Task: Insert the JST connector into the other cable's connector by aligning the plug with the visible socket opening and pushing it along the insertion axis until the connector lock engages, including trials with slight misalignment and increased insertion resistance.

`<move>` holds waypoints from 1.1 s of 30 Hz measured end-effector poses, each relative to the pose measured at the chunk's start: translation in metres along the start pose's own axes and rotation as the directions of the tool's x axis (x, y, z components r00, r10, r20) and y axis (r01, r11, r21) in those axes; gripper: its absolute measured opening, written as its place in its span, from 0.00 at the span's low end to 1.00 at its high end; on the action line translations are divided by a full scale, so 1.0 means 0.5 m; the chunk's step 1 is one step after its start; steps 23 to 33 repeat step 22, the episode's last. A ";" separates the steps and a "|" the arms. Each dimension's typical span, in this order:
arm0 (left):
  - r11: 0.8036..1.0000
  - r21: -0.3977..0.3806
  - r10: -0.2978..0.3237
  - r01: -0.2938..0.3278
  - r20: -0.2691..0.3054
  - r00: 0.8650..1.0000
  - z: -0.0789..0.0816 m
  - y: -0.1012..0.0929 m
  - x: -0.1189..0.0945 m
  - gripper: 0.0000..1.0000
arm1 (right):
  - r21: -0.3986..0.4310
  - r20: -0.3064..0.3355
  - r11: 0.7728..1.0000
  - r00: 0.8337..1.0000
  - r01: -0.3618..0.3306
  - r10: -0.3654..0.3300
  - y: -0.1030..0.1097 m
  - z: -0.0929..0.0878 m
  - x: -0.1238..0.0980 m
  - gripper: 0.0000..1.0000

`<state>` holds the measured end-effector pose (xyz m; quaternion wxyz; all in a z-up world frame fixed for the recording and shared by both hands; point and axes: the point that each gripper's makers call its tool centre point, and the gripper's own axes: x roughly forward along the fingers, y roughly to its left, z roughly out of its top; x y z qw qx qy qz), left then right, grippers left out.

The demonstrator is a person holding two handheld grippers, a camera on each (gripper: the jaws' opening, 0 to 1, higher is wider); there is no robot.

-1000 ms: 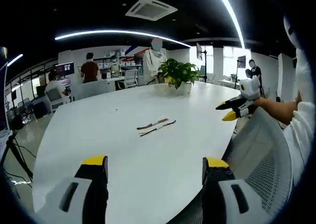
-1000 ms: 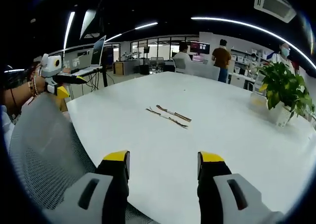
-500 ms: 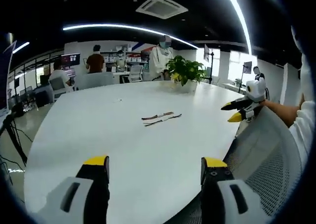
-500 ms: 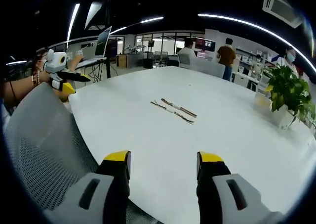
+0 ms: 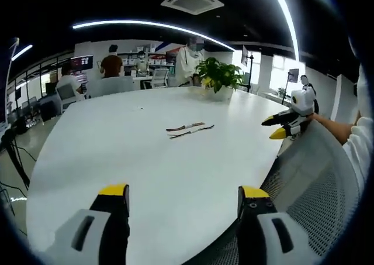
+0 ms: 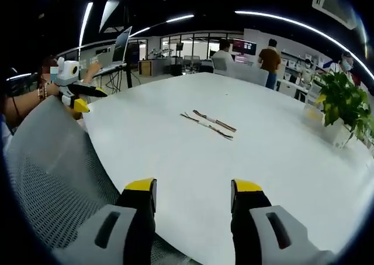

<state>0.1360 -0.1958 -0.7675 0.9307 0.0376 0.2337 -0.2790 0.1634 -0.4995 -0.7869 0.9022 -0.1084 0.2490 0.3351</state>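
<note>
two cables (image 5: 188, 128) side by side mid-table (image 5: 117, 154) | plant (image 5: 219, 76) behind

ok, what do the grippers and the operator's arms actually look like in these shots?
Both are alike: the left gripper and right gripper have black jaws capped with yellow tips, rising from pale grey housings with dark oval slots. Seen from across the white table, each tapers to a black-and-yellow beak on a white body. The person wears a white sleeve on the right arm and a beaded bracelet on the left wrist.

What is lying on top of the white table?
Two thin cables lie side by side, mid-table; a potted plant stands near its far edge. Connector details are too small to see.
</note>
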 end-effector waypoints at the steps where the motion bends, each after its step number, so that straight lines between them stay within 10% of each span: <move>1: 1.000 0.003 -0.001 0.001 -0.005 1.000 -0.002 -0.001 0.001 0.74 | 0.003 0.000 1.000 1.000 -0.001 0.001 0.000 0.000 0.000 0.49; 33: 1.000 -0.001 -0.013 0.013 -0.049 0.999 -0.020 -0.005 0.002 0.75 | 0.032 -0.013 0.999 1.000 -0.009 0.009 0.005 -0.009 0.000 0.44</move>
